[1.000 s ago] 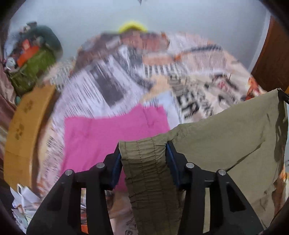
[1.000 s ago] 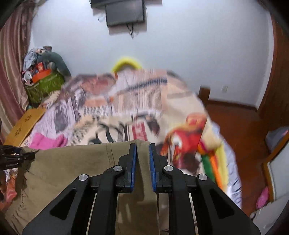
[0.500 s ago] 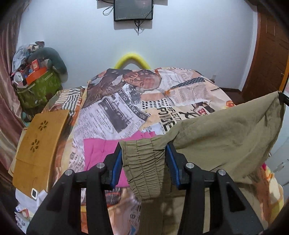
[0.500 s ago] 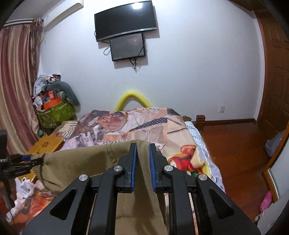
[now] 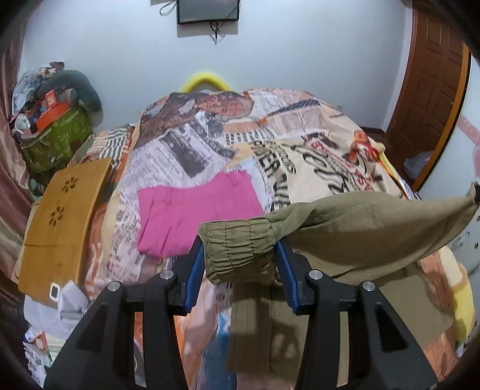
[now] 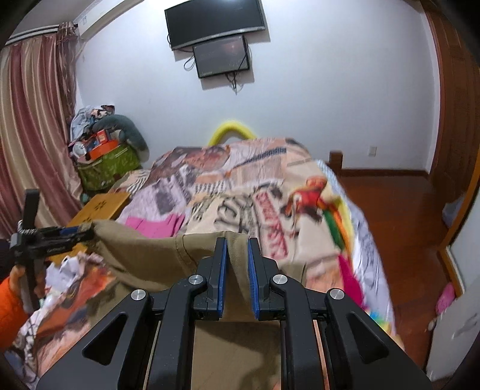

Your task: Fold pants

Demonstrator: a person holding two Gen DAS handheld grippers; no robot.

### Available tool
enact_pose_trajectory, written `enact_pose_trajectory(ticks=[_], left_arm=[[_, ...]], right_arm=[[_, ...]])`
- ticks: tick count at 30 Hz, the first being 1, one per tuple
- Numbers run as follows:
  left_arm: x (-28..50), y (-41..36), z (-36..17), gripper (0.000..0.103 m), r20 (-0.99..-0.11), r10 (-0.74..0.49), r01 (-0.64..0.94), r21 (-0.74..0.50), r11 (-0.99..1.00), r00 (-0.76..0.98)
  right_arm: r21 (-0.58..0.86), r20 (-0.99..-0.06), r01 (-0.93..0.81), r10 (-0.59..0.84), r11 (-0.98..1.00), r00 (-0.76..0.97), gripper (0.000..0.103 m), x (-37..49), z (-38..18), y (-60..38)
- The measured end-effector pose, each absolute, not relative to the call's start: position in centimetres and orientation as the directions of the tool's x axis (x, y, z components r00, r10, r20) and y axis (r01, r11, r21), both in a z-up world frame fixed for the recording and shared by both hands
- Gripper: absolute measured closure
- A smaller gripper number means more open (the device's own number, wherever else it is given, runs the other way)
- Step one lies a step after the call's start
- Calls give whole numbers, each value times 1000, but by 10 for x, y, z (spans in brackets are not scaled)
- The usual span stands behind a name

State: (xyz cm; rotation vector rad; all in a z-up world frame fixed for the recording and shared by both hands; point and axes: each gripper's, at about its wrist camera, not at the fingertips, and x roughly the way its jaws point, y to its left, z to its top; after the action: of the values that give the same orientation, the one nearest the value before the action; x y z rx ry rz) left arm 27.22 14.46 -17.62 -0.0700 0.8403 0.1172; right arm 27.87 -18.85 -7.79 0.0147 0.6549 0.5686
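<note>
The olive pants (image 5: 360, 228) are held above the bed (image 5: 300, 144), clamped by the left tool (image 5: 238, 255) and right tool (image 6: 237, 255) at lower centre.

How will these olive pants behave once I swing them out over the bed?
Probably floppy: the olive pants sag between the left gripper and right gripper. The bunched elastic waistband looks bulky, so likely a secure hold. The hanging legs may trail and crease.

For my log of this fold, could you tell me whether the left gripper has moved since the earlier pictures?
Yes. The left gripper, shut on the olive pants, has drawn back from the wall screen; the pink garment now lies farther ahead.
</note>
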Motion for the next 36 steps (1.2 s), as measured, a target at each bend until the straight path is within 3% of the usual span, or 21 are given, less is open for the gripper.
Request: enact_pose_trajectory(ticks=[19,26,29,36], left_arm=[[197,136,-241,57,-851,51,-85,7,996,522],[176,146,-224,56,-840,39,-85,-9,996,541],[178,153,-210,50,-828,68,-106,10,994,556],[210,165,-178,19,-775,108,-139,26,990,622]], right_arm=[[254,-712,-441,475,861,517,91,188,-167,-205],[193,-742,-454,432,870,513,91,172,-177,-199],[215,-756,-439,433,872,490,87,170,-181,-205],[231,-783,-398,412,888,466,85,164,-183,-216]])
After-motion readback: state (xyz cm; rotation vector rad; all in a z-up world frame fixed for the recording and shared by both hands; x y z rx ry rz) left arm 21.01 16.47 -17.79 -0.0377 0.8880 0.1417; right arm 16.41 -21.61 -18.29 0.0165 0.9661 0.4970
